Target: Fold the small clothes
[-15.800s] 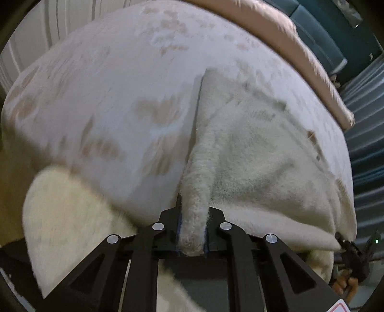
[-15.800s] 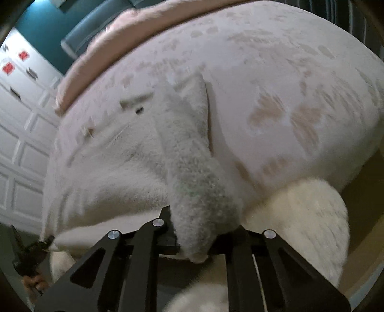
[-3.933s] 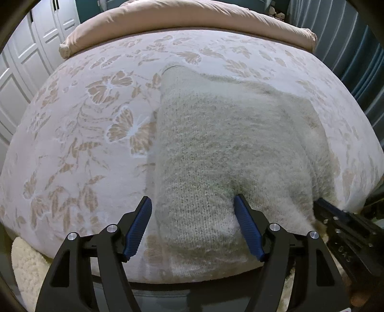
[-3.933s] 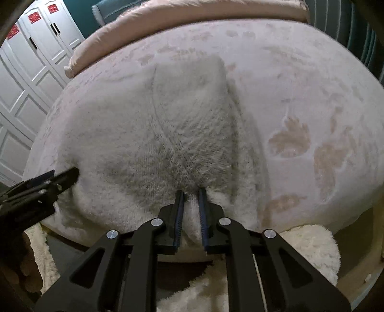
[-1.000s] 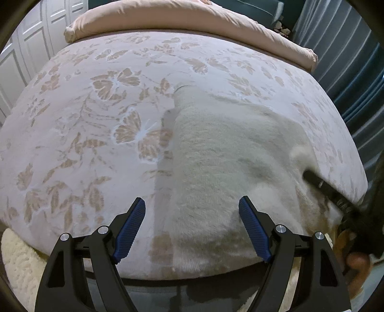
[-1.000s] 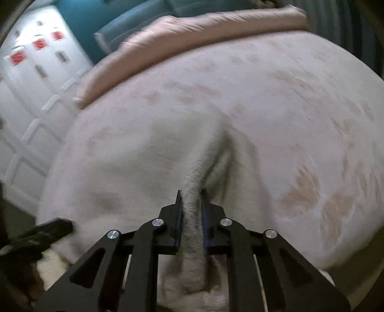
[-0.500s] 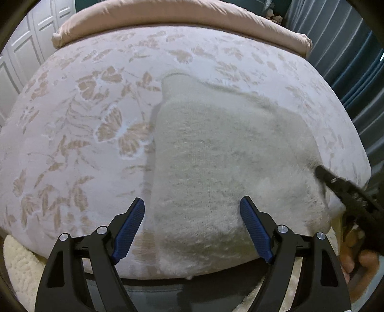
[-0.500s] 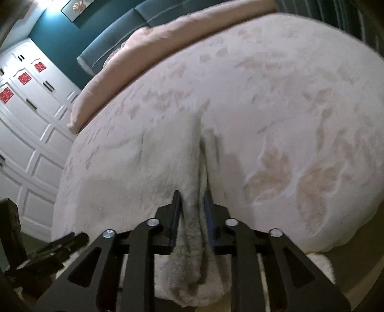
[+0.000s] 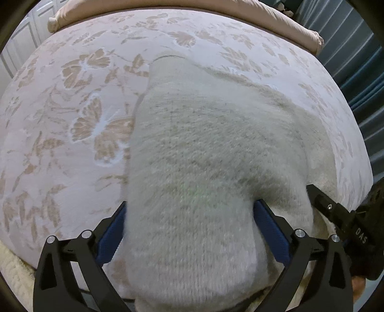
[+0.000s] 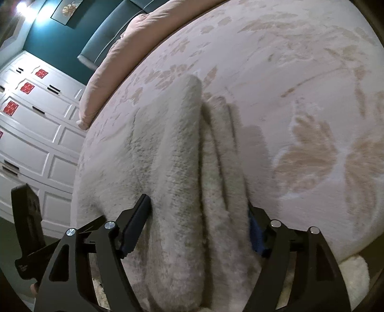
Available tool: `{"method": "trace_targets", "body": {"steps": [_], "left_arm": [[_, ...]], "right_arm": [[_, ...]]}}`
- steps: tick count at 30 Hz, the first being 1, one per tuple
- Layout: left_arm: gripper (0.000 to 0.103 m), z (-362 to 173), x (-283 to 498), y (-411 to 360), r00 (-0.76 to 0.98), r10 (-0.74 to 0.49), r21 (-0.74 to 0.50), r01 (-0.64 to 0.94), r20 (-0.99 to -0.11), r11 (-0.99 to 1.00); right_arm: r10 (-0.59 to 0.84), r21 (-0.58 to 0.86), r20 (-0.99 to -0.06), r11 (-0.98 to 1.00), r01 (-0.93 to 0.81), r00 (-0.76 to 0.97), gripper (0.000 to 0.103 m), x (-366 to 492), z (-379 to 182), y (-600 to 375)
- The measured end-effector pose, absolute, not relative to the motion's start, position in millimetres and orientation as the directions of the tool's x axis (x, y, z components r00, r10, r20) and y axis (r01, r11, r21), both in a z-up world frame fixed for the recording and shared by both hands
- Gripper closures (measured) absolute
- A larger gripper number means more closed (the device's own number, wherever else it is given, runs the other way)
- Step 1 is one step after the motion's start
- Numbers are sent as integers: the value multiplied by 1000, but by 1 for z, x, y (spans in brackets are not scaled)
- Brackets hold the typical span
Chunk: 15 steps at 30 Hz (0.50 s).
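A cream knitted garment lies folded on the bed near its front edge; in the right wrist view it shows stacked layers with a raised fold. My left gripper is open, its blue pads on either side of the garment's near end. My right gripper is open too, straddling the folded right edge. The right gripper's tip also shows at the right of the left wrist view. The left gripper shows at the far left of the right wrist view.
The bed has a pale floral cover and a pink rolled duvet at the far end. White wardrobe doors stand to the left, dark curtains to the right. A fluffy cream rug lies below the bed edge.
My right gripper has opened and let go of the garment's edge, which now lies down on the pile. My left gripper has moved forward over the garment's near end.
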<state>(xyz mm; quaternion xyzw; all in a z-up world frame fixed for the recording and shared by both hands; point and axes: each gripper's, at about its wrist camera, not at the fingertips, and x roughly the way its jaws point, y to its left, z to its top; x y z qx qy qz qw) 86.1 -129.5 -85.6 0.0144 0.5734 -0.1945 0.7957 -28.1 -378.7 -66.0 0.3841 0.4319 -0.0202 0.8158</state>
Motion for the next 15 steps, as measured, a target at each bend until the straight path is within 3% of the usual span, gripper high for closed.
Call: {"method": "trace_targets", "body": {"steps": [11,13,15], "left_arm": [[5,-90,94,-135,270,-308,-216,321,-912,922],[8,-88,94,-134,268,-329,-234,331,-906,914],[20,-82,93,-133,267,-351,-250,350,-897,903]], "right_arm": [[311,614,-717,706,353,624,31,-8,-69,-372],[316,619,-714,702,352,625,42,-8,-68,-372],[319,621,-706,707,337,632,58,-11,-60,-369]]}}
